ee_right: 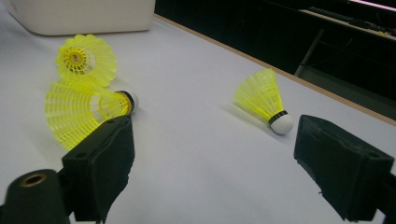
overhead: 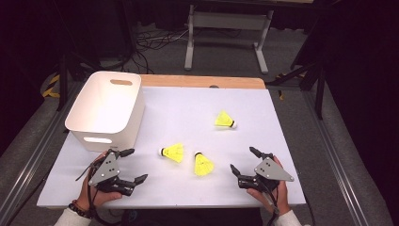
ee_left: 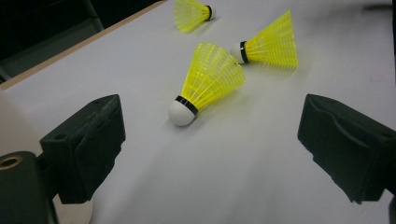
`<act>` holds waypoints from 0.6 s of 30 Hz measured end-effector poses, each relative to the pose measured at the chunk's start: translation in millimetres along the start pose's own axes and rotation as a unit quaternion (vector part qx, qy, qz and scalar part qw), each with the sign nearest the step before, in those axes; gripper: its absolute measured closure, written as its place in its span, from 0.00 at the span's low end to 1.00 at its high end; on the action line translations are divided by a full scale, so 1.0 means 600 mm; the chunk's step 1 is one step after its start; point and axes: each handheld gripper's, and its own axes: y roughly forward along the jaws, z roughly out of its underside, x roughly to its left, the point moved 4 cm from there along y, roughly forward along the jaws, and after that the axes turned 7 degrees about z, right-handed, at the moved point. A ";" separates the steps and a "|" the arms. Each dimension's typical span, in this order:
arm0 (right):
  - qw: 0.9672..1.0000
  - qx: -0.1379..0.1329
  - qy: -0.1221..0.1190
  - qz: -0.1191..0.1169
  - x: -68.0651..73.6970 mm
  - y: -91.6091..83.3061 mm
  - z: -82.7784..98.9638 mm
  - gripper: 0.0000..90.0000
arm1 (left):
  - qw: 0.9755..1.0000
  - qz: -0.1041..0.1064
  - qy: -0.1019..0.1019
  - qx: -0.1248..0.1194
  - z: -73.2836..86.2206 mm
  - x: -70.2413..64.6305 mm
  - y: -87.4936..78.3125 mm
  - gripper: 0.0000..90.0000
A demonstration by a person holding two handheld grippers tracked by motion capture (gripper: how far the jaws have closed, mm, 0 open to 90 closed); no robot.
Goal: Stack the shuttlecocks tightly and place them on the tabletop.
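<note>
Three shuttlecocks [overhead: 203, 164] lie between the wide-open left gripper [overhead: 133, 165] and right gripper [overhead: 244, 161].

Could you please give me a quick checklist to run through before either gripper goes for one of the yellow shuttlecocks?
1. Left gripper jaws open, nothing between them: ok.
2. Right gripper jaws open, nothing between them: ok.
3. Three shuttlecocks lying free on the table: left shuttlecock, middle shuttlecock, far shuttlecock: ok.
4. Left and middle shuttlecocks apart enough for jaws to straddle one: ok, though close.
5. White bin upright, mouth open: ok.
6. Bin holds nothing yet: cannot tell; its near floor is hidden.
</note>
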 end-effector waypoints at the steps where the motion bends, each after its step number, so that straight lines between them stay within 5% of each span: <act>1: 1.000 0.001 0.000 0.002 -0.001 0.000 0.000 0.15 | 1.000 0.002 -0.002 -0.001 0.000 0.001 0.002 0.09; 18: 1.000 0.004 0.000 0.022 -0.001 -0.003 0.000 0.15 | 1.000 0.001 0.021 0.016 -0.007 -0.011 0.012 0.15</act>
